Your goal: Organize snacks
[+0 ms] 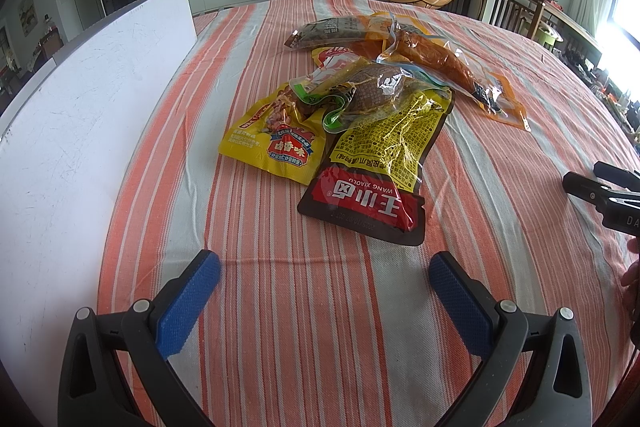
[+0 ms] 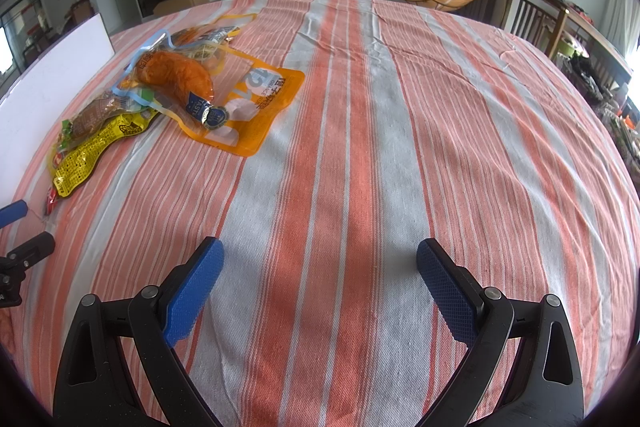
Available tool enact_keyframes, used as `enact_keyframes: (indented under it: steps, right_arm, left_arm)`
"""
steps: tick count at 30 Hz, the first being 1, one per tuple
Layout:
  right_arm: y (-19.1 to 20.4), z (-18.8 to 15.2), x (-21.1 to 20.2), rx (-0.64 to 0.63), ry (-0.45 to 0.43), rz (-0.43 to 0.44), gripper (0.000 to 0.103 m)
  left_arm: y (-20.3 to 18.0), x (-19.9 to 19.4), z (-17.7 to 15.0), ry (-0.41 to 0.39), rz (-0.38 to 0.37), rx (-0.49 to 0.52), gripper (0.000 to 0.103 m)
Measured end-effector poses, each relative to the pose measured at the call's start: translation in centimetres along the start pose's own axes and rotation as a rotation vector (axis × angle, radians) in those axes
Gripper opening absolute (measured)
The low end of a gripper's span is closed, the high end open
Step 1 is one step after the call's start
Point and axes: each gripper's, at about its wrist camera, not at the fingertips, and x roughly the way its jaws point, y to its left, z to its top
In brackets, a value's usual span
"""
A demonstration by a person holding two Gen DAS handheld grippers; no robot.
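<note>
Right now left gripper (image 1: 324,277) & right gripper (image 2: 318,267) both spread, empty. Snack packs (image 1: 360,103) overlap mid-desk (image 1: 280,307); a grab may drag neighbours.

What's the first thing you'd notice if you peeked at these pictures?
A messy pile of shiny snack bags in the middle of the striped cloth, with the red and yellow bag nearest the left tongs. The orange bag holding a roasted drumstick lies at the pile's far right. Both the left and the right tongs hang open and empty above the cloth.
</note>
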Motion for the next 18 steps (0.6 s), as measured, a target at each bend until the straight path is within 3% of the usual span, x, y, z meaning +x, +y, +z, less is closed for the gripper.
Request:
enact_keyframes:
  steps: [2,6,11,15,16,18]
  right_arm:
    - [-0.1,0.0,0.1,0.001,0.0,0.0,0.099]
    - [-0.1,0.0,0.1,0.0,0.0,0.0,0.099]
    - [-0.1,0.0,0.1,0.001,-0.001,0.0,0.099]
    - [-0.1,0.0,0.1,0.001,-0.001,0.0,0.099]
    - [-0.1,0.0,0.1,0.001,-0.001,0.0,0.099]
    - [-0.1,0.0,0.0,0.001,-0.001,0.0,0.099]
  left_arm:
    - [-0.1,0.0,0.0,0.005,-0.007,0.016,0.103]
    - [-0.1,-0.9,0.9,0.09,-0.074,0.097,0.103]
    - [-1.7,-3.9,6.2,-0.039,-0.028,0.269,0.103]
    - [-3.1,-1.3,9.9,-0.031,-0.02,0.332,0.102]
    - [-3.4,-0.3,10.5,-0.016,-0.021,0.35,0.099]
    - [-3.9,2.2,11.3,0.029,-0.013,0.386,0.082]
